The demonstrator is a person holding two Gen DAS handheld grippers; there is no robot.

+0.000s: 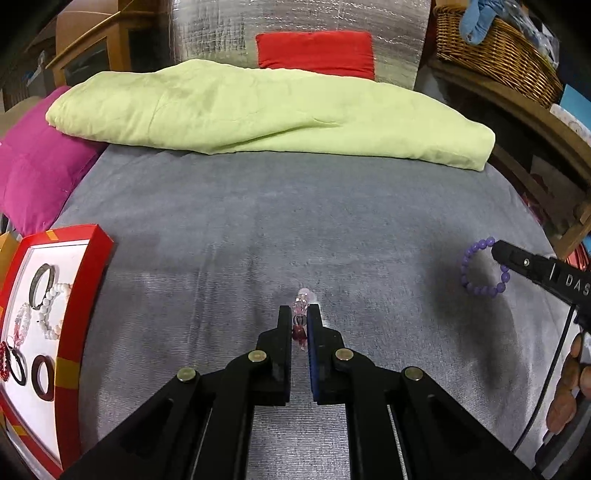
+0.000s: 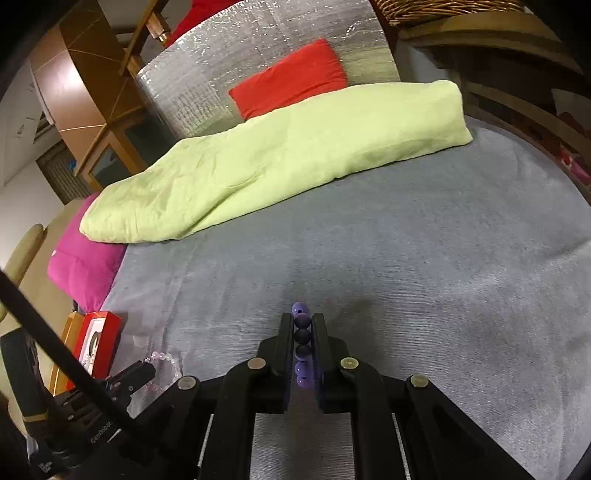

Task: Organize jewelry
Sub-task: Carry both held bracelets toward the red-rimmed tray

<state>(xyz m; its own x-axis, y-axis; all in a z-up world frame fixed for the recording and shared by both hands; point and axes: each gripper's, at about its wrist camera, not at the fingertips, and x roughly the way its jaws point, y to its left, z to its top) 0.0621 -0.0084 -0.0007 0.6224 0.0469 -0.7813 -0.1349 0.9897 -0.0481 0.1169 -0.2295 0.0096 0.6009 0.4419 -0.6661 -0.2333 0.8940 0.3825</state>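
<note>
We see a grey bed cover point(image 1: 295, 221) filling both views, with a folded light green blanket point(image 1: 258, 110) lying across its far side. A magenta cushion point(image 1: 33, 170) sits at the far left edge, a red cushion point(image 1: 317, 50) leans on a silver foil panel point(image 1: 295, 22) behind. A wicker basket point(image 1: 498, 51) stands on a wooden shelf at upper right, blue cloth in it.

At the left edge sits a red tray point(image 1: 94, 258) with a white base. In it we count several bangles and bracelets: a grey ring, white bead strands, a pink bead strand, dark rings, a red sparkly one.

The left tool point(image 1: 300, 319) is pressed nearly together, pinching a pink bead bracelet point(image 1: 302, 299); from the right wrist view its loop hangs out beside the tips, near the tray. The right tool point(image 2: 303, 332) is likewise squeezed in, pinching a purple bead bracelet point(image 2: 302, 334), beads lined up between the pads; the left wrist view shows its loop dangling above the cover at right. Fingers of a hand point(image 1: 569, 391) show at the right edge.
</note>
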